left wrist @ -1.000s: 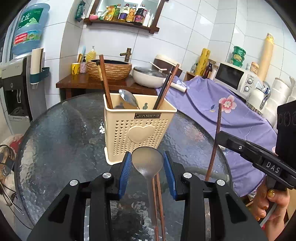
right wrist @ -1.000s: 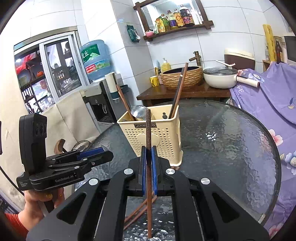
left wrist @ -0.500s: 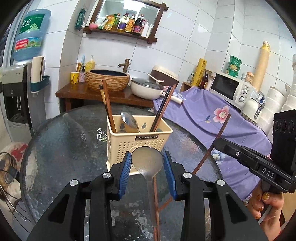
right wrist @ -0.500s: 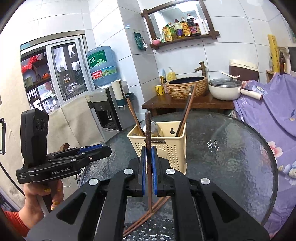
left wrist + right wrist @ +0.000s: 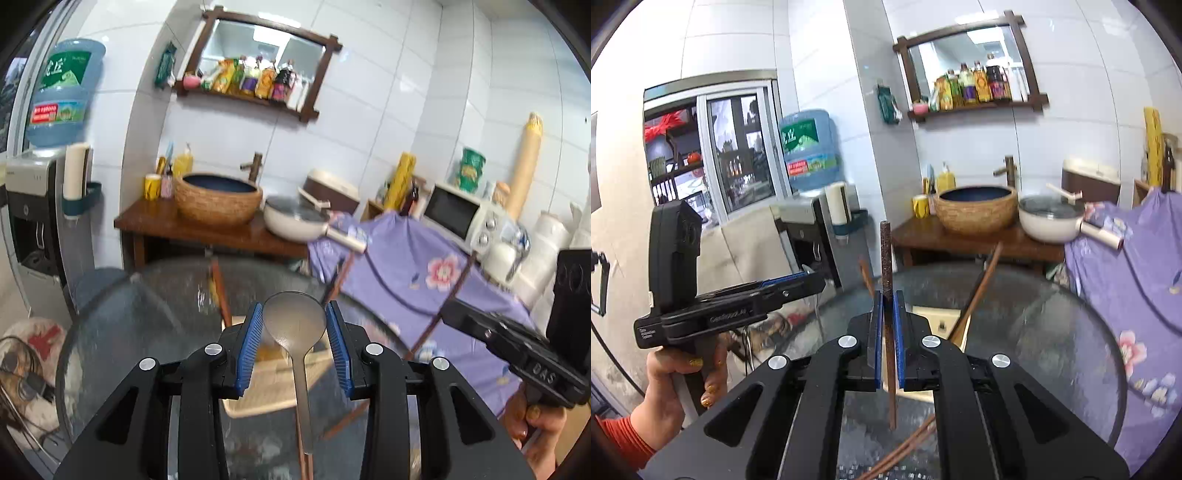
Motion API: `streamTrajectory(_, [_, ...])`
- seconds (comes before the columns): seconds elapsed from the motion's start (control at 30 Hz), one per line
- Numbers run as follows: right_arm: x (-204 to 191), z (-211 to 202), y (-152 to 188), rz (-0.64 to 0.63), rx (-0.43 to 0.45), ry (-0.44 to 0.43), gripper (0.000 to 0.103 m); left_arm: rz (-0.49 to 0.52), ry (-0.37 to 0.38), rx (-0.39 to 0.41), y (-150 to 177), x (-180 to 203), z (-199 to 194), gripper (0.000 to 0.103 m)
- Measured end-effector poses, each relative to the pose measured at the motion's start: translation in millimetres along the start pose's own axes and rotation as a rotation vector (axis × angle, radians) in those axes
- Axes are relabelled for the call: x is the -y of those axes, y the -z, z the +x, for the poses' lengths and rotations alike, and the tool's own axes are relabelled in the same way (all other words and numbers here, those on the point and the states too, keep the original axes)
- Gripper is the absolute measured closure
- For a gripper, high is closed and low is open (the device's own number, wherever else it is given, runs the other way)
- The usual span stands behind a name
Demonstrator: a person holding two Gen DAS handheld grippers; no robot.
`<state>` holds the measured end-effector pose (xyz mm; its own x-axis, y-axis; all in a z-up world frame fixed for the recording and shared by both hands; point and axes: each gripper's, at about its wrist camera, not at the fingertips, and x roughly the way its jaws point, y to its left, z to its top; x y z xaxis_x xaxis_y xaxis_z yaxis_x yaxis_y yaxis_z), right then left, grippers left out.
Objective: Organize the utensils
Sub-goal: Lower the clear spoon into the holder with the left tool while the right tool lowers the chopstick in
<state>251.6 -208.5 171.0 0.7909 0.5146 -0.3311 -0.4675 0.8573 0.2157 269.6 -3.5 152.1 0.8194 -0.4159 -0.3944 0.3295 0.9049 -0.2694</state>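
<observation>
Your left gripper (image 5: pixel 294 349) pinches a metal spoon (image 5: pixel 294 321) by its bowl, handle hanging down, ready to drop handle-first. Your right gripper (image 5: pixel 887 341) clamps one brown chopstick (image 5: pixel 887 295) upright for the same reason. Both hang above the cream utensil holder (image 5: pixel 942 323) on the glass worktop (image 5: pixel 1052 332), where more chopsticks (image 5: pixel 908 446) lie.

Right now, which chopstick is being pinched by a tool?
The dark brown chopstick standing upright in the right tool. The other chopsticks lean in the cream holder or lie loose on the glass table.
</observation>
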Motion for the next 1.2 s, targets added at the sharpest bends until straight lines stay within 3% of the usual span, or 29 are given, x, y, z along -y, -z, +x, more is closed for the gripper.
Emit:
streamTrajectory(0.2, [-0.3, 1.2, -52.7, -0.020, 0.060, 0.037, 0.097, 0.012, -0.065, 0.075, -42.8, 2.4, 15.6, 0.068])
streamTrajectory(0.47, [12.7, 29.6, -84.9, -0.011, 0.118, 0.121, 0.097, 0.050, -0.154, 0.107, -43.2, 3.5, 51.2, 0.068])
streamTrajectory(0.87, [35.6, 85.5, -34.2, 0.022, 0.058, 0.158, 0.097, 0.077, -0.186, 0.077, -4.9, -9.1, 80.4, 0.068])
streamTrajectory(1.2, [50.9, 99.6, -5.3, 0.052, 0.002, 0.172, 0.097, 0.073, -0.181, 0.006, 28.5, -18.3, 101.3, 0.068])
